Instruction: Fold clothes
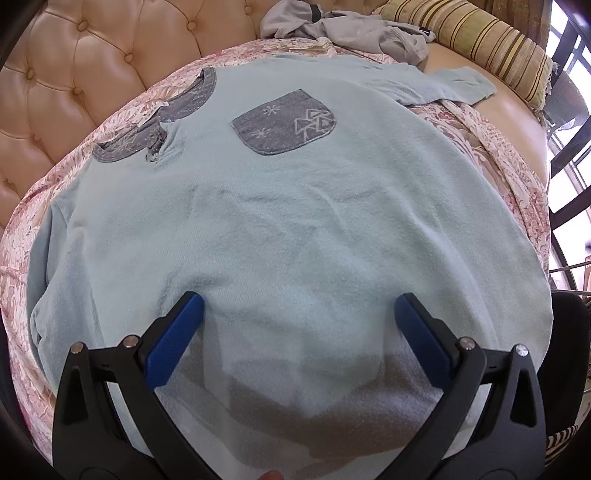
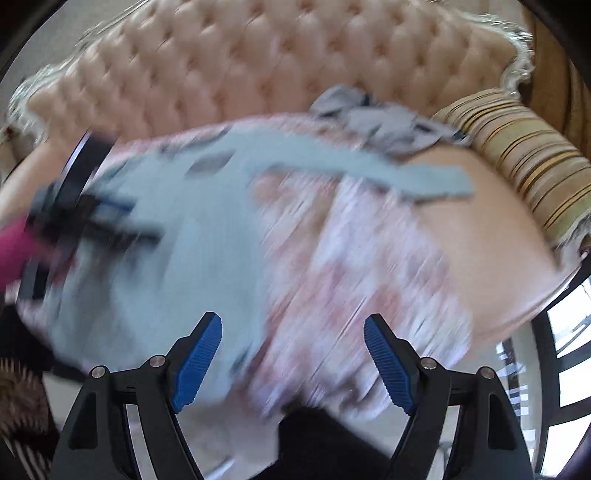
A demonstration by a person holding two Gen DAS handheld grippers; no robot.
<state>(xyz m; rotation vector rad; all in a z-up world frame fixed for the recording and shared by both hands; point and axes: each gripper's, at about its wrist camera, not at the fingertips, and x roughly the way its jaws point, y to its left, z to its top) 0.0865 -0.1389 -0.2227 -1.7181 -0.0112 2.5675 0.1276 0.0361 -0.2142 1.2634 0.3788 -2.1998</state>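
Pale blue shirt [image 1: 295, 221] is spread flat, front up, on a floral sheet [image 1: 491, 147] over the tufted sofa [image 1: 92, 74], grey pocket [image 1: 284, 123] showing. Left gripper [image 1: 299, 314] hovers over the lower part of the shirt, fingers [image 1: 177, 343] wide with nothing pinched. Right gripper [image 2: 293, 347] has its fingers wide too and empty, over the sheet beside the shirt's edge; that view is badly blurred. Grey clothes [image 1: 343, 26] are piled near a striped cushion [image 1: 480, 40].

Matt, nubbly knit shirt [image 1: 295, 229] lies on floral cloth [image 1: 491, 147] over glossy tufted leather sofa [image 1: 74, 74].
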